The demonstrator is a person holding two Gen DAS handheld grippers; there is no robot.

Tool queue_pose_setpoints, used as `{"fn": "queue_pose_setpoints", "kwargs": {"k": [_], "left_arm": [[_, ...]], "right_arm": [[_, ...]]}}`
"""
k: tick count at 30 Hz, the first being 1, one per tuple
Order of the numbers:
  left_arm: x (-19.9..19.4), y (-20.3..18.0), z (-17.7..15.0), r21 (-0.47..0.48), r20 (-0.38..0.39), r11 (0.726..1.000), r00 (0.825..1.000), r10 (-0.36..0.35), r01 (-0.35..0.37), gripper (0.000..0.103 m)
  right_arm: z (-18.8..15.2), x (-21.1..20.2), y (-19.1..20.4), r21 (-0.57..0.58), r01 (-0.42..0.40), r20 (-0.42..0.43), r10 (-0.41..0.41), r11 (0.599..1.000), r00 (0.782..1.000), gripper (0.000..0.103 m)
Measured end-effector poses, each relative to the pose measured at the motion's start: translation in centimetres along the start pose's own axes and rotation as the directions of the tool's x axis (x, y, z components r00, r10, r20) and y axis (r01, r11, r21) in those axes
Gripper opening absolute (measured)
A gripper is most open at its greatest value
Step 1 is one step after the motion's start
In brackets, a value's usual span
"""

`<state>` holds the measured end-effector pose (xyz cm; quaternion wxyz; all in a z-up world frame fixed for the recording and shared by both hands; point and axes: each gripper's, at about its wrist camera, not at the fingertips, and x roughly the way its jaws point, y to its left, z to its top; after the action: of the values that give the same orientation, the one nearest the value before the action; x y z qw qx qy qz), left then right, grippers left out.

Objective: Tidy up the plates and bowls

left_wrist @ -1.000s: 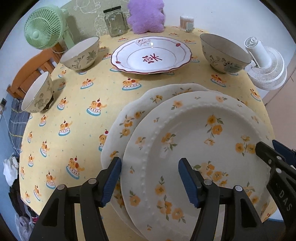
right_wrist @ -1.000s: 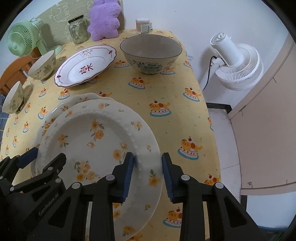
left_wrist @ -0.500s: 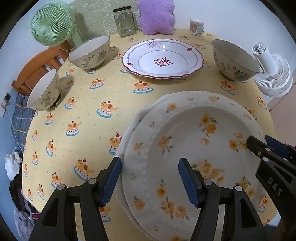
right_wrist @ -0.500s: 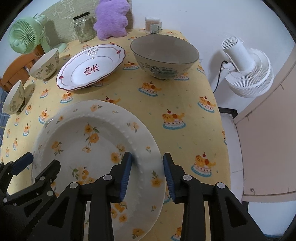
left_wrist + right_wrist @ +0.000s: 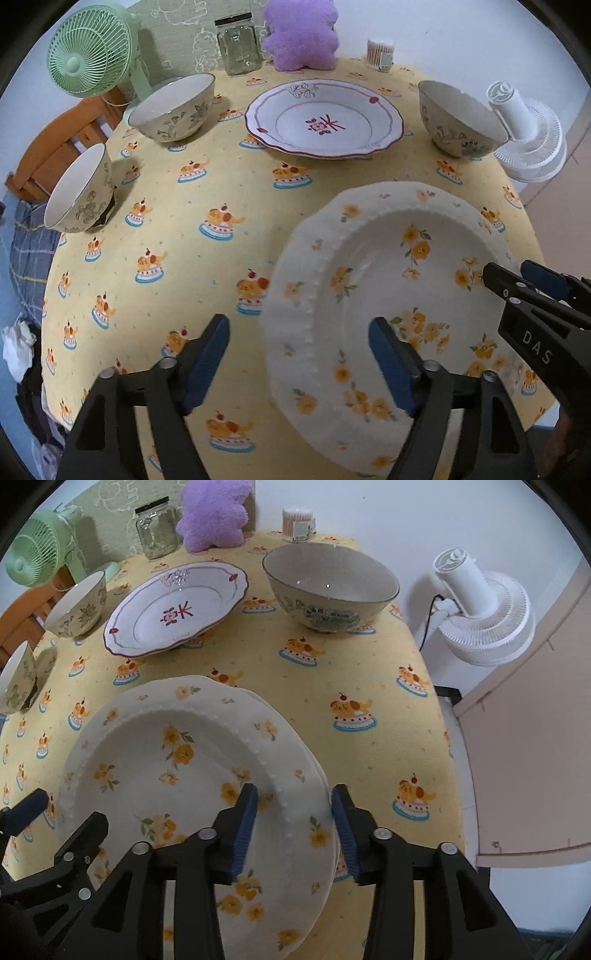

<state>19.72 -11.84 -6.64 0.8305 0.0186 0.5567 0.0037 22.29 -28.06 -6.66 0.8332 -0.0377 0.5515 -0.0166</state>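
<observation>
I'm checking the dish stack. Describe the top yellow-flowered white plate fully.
The yellow-flowered white plate looks like glazed ceramic, round, with a beaded ridge around its well and orange-yellow blossoms with green leaves. It sits nested on a matching plate whose edge peeks out at its right. The right gripper has its jaws straddling the plate's rim; the left gripper stands open beside it.
</observation>
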Motion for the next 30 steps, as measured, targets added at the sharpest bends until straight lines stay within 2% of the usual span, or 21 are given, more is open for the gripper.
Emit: {"fn": "queue_pose_setpoints", "kwargs": {"k": [2, 3, 8, 12, 19, 24, 27, 30], "left_arm": [[-0.2, 0.8, 0.0, 0.02, 0.006, 1.0, 1.0, -0.022, 0.022, 0.084], [-0.4, 1.4, 0.1, 0.036, 0.011, 0.999, 0.999, -0.038, 0.038, 0.086], [-1.3, 4.0, 0.7, 0.071, 0.046, 0.993, 0.994, -0.095, 0.092, 0.09], [-2.5, 6.4, 1.7, 0.105, 0.104, 0.987, 0.986, -0.133, 0.122, 0.095], [-3.7, 10.0, 4.3, 0.117, 0.159, 0.981, 0.972, -0.175, 0.157, 0.095], [-3.7, 10.7, 6.2, 0.13, 0.189, 0.982, 0.969, -0.16, 0.136, 0.095], [-2.9, 10.6, 7.3, 0.125, 0.192, 0.98, 0.965, -0.177, 0.155, 0.095], [-1.8, 10.1, 8.6, 0.119, 0.2, 0.981, 0.964, -0.173, 0.151, 0.094]], "right_arm": [[-0.1, -1.0, 0.5, 0.028, 0.001, 0.026, -0.002, 1.0, 1.0, 0.071], [-0.1, -1.6, 0.9, 0.038, 0.001, 0.041, -0.003, 0.999, 0.999, 0.075], [-0.2, -3.7, 3.8, 0.086, 0.002, 0.073, -0.009, 0.996, 0.997, 0.075], [0.3, -5.1, 6.5, 0.129, -0.014, 0.106, 0.0, 0.992, 0.994, 0.075], [2.0, -7.3, 10.2, 0.179, -0.025, 0.166, -0.005, 0.984, 0.986, 0.075], [4.0, -7.9, 11.4, 0.176, -0.006, 0.183, -0.027, 0.984, 0.983, 0.075], [5.4, -7.4, 11.4, 0.171, 0.004, 0.169, -0.034, 0.985, 0.985, 0.075], [6.8, -6.0, 10.8, 0.187, -0.022, 0.146, -0.006, 0.982, 0.989, 0.075]]}}
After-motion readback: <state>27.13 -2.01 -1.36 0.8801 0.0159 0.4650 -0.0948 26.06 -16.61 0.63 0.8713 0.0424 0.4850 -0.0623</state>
